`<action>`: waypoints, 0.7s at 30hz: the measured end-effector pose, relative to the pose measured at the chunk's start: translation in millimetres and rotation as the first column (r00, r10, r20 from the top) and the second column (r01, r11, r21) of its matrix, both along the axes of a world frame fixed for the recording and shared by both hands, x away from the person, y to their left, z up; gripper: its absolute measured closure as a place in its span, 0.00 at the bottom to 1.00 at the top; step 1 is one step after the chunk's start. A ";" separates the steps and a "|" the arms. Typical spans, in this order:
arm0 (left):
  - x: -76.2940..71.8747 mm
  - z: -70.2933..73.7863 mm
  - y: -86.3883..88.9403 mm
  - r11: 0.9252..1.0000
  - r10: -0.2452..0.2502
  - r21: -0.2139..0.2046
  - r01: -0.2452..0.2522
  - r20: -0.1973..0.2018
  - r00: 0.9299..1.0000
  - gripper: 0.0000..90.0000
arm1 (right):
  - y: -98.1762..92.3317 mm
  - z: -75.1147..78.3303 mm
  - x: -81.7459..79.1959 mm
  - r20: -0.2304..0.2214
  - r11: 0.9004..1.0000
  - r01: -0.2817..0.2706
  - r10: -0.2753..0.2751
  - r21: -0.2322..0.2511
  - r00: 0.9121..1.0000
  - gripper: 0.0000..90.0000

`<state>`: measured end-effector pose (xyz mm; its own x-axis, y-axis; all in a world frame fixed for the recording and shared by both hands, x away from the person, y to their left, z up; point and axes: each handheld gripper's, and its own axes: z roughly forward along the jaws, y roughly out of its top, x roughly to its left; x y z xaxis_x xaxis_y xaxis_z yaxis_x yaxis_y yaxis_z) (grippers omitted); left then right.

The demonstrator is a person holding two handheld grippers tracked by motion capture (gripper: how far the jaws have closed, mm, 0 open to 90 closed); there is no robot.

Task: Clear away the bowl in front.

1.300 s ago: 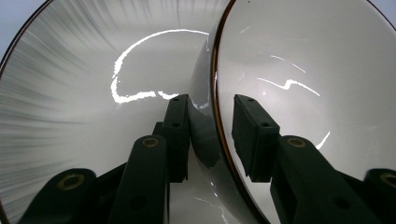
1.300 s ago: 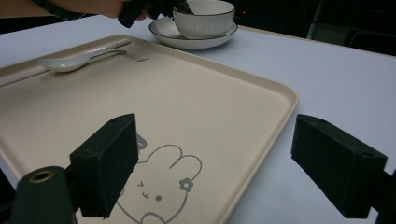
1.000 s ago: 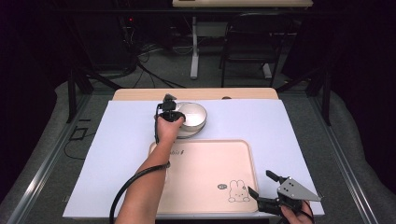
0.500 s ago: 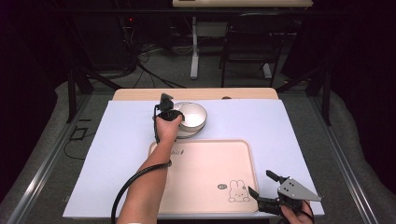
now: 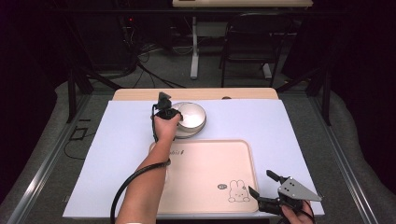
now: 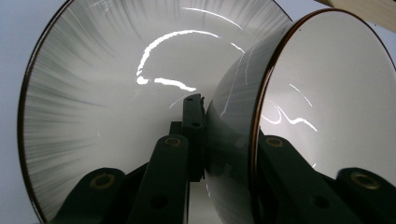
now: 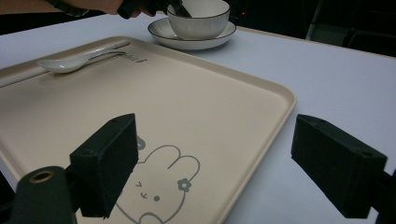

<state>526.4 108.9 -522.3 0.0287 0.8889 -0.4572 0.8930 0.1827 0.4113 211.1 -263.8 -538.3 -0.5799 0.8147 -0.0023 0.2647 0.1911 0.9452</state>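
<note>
Left tongs had just closed, clamping bowl wall, one jaw inside, bowl sitting on plate. Right tongs released above tray. Risk: slick rim slipping if lifted, bowl clattering onto plate beneath.

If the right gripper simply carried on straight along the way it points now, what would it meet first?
The right gripper, jaws open, points low across the rabbit-print tray. Going straight, it would probably reach the bowl on its saucer first; the spoon lies off to one side. Depth is uncertain.
</note>
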 end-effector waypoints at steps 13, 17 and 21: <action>-2.9 20.2 6.8 1.000 -0.013 -0.013 0.013 0.001 1.000 0.89 | 0.0 0.1 0.0 0.001 1.000 0.000 0.000 0.000 1.000 0.16; -4.5 27.9 7.0 1.000 -0.025 -0.012 0.025 0.001 1.000 0.89 | 0.1 0.0 0.0 0.001 1.000 -0.001 0.001 0.000 1.000 0.16; -5.8 33.7 8.2 0.999 -0.039 -0.010 0.039 0.005 0.999 0.89 | 0.2 0.0 -0.1 0.000 1.000 -0.001 0.001 0.000 1.000 0.16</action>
<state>520.7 117.1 -488.6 0.0657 0.8826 -0.4656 0.8974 0.1517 0.4143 211.0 -263.6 -538.3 -0.5805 0.8142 -0.0027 0.2642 0.1915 0.9453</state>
